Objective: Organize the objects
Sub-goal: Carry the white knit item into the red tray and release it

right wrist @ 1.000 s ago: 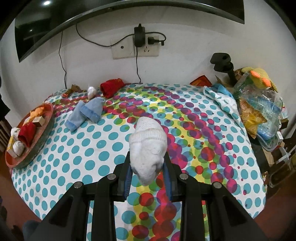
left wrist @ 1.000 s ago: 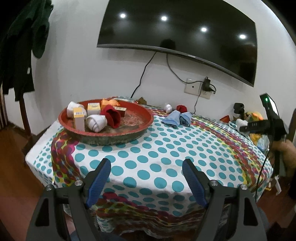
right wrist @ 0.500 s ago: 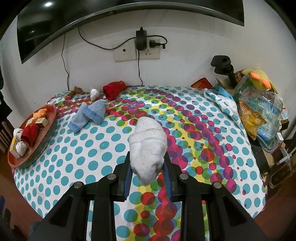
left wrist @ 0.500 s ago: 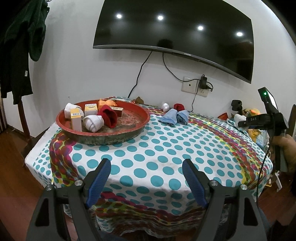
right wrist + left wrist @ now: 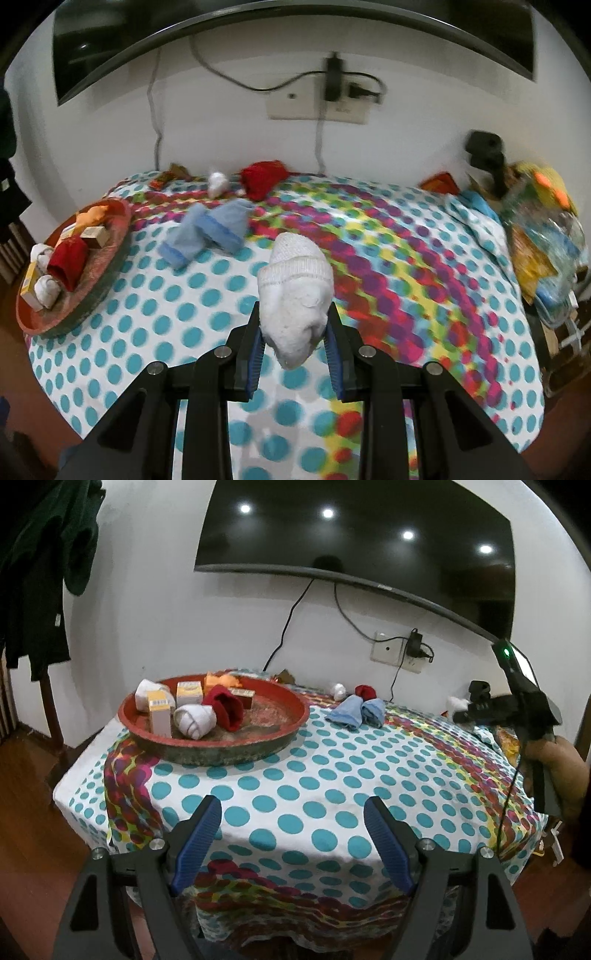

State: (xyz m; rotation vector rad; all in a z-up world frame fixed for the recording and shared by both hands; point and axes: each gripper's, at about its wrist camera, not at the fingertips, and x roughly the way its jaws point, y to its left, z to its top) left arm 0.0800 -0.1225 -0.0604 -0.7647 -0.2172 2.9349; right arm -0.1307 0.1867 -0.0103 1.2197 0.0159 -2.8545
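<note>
My right gripper [image 5: 294,334] is shut on a rolled white sock [image 5: 295,291] and holds it above the dotted tablecloth [image 5: 207,317]. It also shows at the right of the left wrist view [image 5: 456,710]. My left gripper [image 5: 291,830] is open and empty over the table's near edge. A red round tray [image 5: 221,738] at the left holds white socks, a red sock, an orange item and small boxes; it also shows in the right wrist view [image 5: 110,254]. Blue socks [image 5: 207,232], a red sock [image 5: 262,179] and a small white sock [image 5: 217,182] lie near the wall.
A wall socket with a plugged charger [image 5: 332,92] and a TV [image 5: 354,535] hang above the table. Plastic bags and a yellow toy [image 5: 546,229] crowd the right edge, next to a black stand [image 5: 487,155]. Dark clothes [image 5: 33,572] hang at far left.
The right gripper has swung a little left with the white sock, and the tray now sits closer in its view. The left gripper has pulled back and tilted slightly.
</note>
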